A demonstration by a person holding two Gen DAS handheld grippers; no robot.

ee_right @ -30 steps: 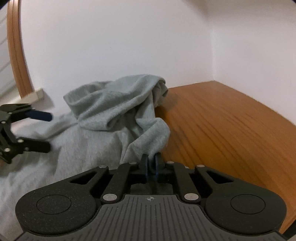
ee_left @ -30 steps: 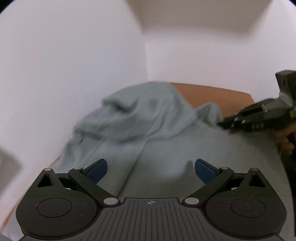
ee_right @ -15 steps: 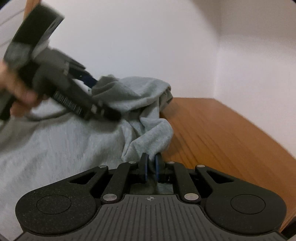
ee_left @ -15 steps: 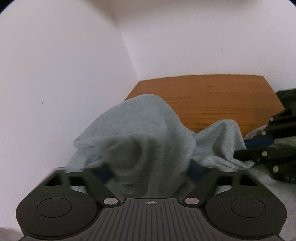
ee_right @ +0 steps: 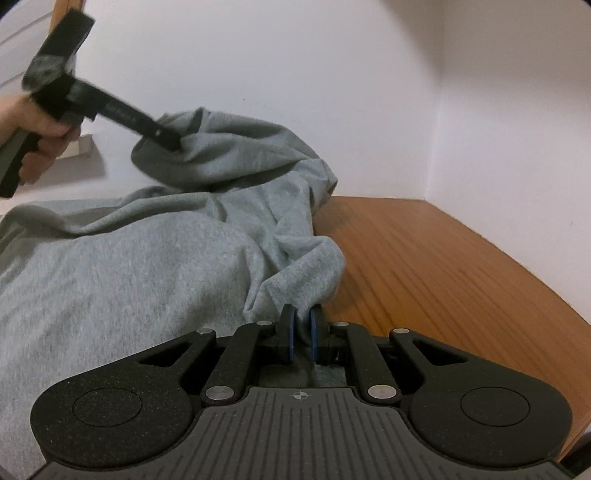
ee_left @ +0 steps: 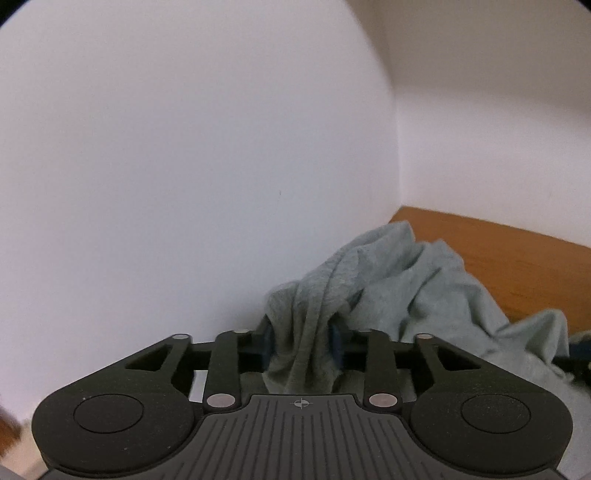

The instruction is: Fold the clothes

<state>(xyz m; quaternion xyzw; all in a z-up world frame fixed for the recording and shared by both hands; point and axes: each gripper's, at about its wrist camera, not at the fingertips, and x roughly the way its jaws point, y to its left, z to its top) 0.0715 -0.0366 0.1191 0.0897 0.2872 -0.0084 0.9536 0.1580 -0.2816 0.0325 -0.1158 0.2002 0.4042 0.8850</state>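
Observation:
A grey garment (ee_left: 424,280) lies crumpled on the wooden table (ee_left: 517,251) by the wall corner. My left gripper (ee_left: 301,339) is closing its jaws, and the blue pads press on a thick bunch of that cloth. In the right wrist view the same left gripper (ee_right: 162,136), in a person's hand (ee_right: 37,125), holds the bunch raised above the rest of the grey garment (ee_right: 147,277). My right gripper (ee_right: 300,332) stays shut on a thin fold at the garment's edge, low over the table (ee_right: 443,266).
White walls close in the table on the far side and on the right, meeting in a corner. A wooden frame (ee_right: 68,14) and a small white ledge (ee_right: 83,146) stand at the far left. Bare wood lies to the right of the cloth.
The left gripper's jaws went from wide apart to pinching a bunch of cloth, then lifted it up and leftward toward the wall. The right gripper kept its grip and place.

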